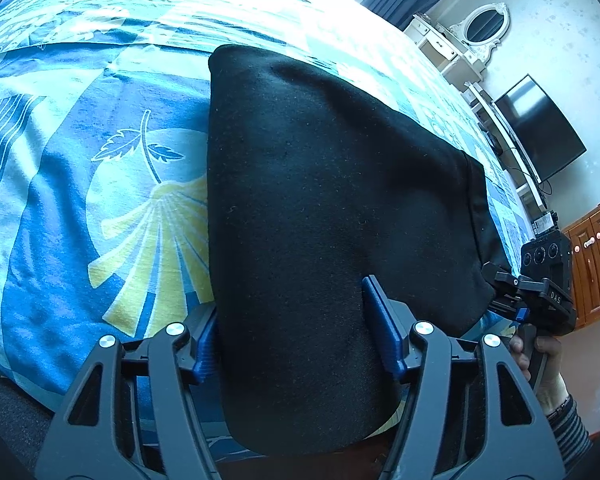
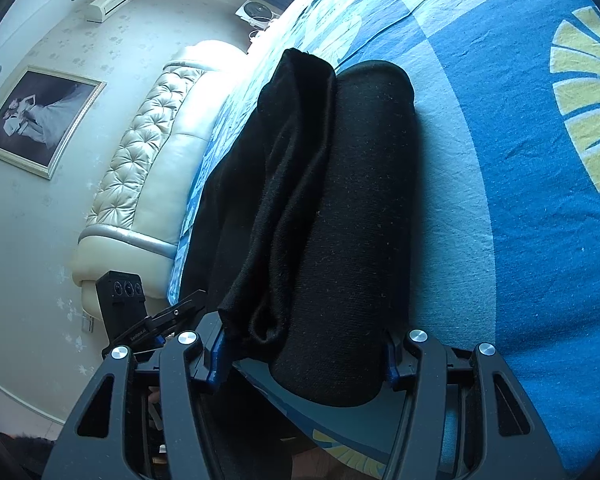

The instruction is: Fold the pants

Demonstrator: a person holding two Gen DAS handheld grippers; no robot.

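Note:
Black pants (image 1: 320,208) lie folded in layers on a blue patterned bedspread (image 1: 80,200). In the left wrist view my left gripper (image 1: 296,336) has its blue-padded fingers either side of the near end of the fabric, closed on it. My right gripper shows at the right edge (image 1: 540,296), at the pants' right corner. In the right wrist view the pants (image 2: 340,220) run away from me as a thick folded bundle. My right gripper (image 2: 304,356) is shut on its near end. My left gripper (image 2: 160,320) shows at the lower left.
The bedspread (image 2: 540,240) stretches wide to the right. A cream tufted headboard (image 2: 148,152) and a framed picture (image 2: 36,120) stand left. A television (image 1: 540,128), a white dresser with mirror (image 1: 460,40) and a wooden cabinet (image 1: 596,256) line the wall.

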